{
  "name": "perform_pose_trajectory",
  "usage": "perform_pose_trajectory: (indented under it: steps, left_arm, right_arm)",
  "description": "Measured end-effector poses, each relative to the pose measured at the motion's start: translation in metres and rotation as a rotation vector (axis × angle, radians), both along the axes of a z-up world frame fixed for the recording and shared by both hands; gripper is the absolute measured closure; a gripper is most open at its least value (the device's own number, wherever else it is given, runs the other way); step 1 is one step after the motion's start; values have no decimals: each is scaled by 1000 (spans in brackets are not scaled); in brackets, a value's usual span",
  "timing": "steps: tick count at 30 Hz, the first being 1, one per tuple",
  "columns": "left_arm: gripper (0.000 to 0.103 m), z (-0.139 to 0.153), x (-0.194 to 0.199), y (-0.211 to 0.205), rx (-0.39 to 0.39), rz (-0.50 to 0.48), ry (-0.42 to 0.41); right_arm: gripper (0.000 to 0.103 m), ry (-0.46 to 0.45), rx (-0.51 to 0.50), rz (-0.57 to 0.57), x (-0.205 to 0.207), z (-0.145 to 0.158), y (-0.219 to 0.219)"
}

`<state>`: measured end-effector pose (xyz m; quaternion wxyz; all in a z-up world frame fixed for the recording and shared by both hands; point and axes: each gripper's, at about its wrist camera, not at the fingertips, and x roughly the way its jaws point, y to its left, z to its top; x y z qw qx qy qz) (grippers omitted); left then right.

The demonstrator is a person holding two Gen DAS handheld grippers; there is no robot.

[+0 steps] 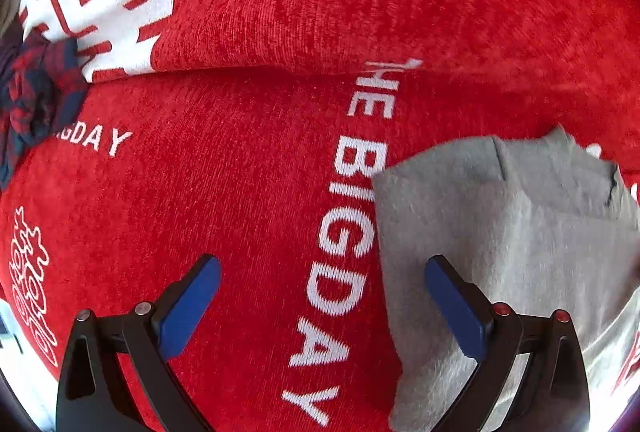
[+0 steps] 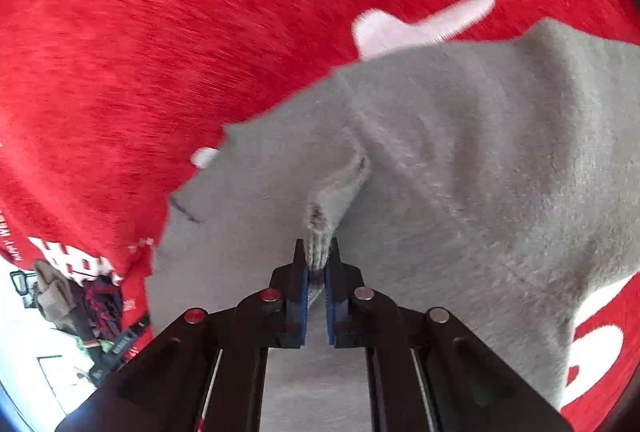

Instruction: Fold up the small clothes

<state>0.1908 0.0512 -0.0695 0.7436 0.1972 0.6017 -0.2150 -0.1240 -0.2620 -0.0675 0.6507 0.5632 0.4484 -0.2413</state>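
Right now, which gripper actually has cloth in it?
The right gripper: shut, pinching a fold of the grey garment. The left gripper is open over the red blanket, gripping nothing.

Bright, even daylight throughout; strongly saturated on the red blanket [image 1: 248,191]. Only soft, faint shadows under the grey garment [image 2: 460,159]. Blown-out white at lower left of the blanket in the right wrist view. Motion-smeared blanket pile there; sharper in the left. Heavy fisheye bending, dark vignetted corners.
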Motion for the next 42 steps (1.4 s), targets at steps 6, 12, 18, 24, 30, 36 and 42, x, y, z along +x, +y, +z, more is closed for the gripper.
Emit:
perform_pose_trajectory:
  steps: [6,12,18,24,30,36,42]
  left_arm:
    - [1,-9,0,10,167,-36,-101]
    - [1,12,11,44,26,41,2]
    - [1,19,8,51,1,67,8]
    - [1,31,-5,62,-6,2,3]
    - [1,21,-27,53,55,-100,-29]
    - [1,28,-39,31,-4,-130,-17]
    - [1,11,-47,2,21,-115,-21]
  right_arm:
    - [93,182,-41,43,-19,-6,8]
    - [67,-48,122,52,-15,20,65]
    - [67,-254,472,154,84,-12,188]
    - [97,-308,559,23,132,-41,229]
    - [97,-213,544,98,130,-45,248]
    - [73,-111,160,310,105,23,187]
    - [66,94,-116,179,48,27,79]
